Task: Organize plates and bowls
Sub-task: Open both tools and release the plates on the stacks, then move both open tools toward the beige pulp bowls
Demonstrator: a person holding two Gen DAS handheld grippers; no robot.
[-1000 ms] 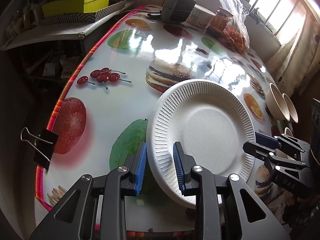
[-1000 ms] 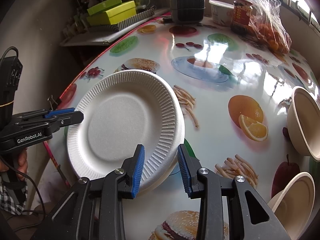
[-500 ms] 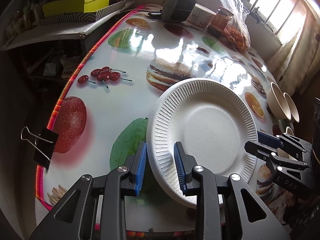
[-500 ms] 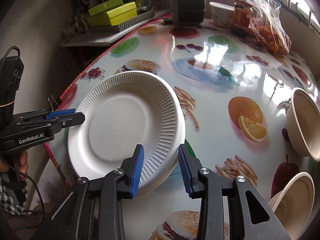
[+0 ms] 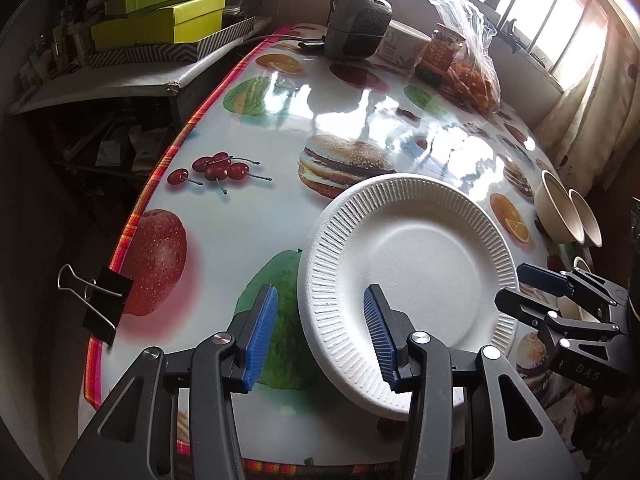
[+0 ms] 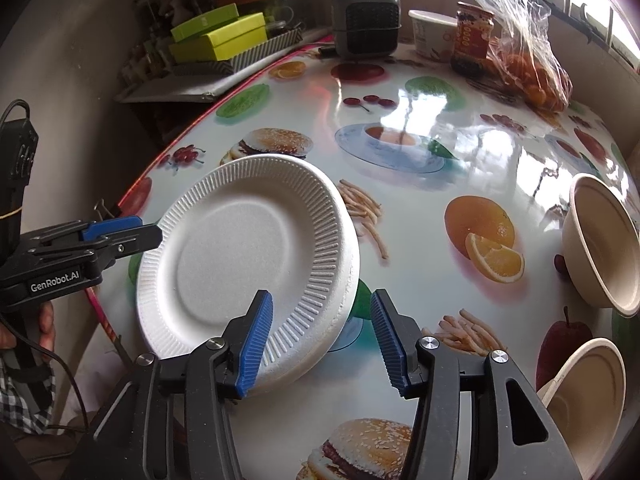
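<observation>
"GenRobot.AI" in white on left gripper (image 6: 138,236) body; "DAS" embossed on right gripper (image 5: 520,292) body. Jar label, box print unreadable.

Plate (image 5: 416,264): white foam, round, with a ribbed rim and a smooth flat centre. It sits upright near the table's near edge and looks empty. In the right wrist view its rim looks thick, as if several were stacked; cannot tell how many.
Plate's place: over the printed green fruit, nearer than the printed burger, left of the printed orange.
Bowls, far pair (image 5: 568,212): beige paper, tipped on their sides, one just beside the other, openings facing the plate, at the table's right edge, well apart from the plate.
Bowl, near right (image 6: 588,404): beige, tilted, by the table's near right edge, inside showing a flat round base.
</observation>
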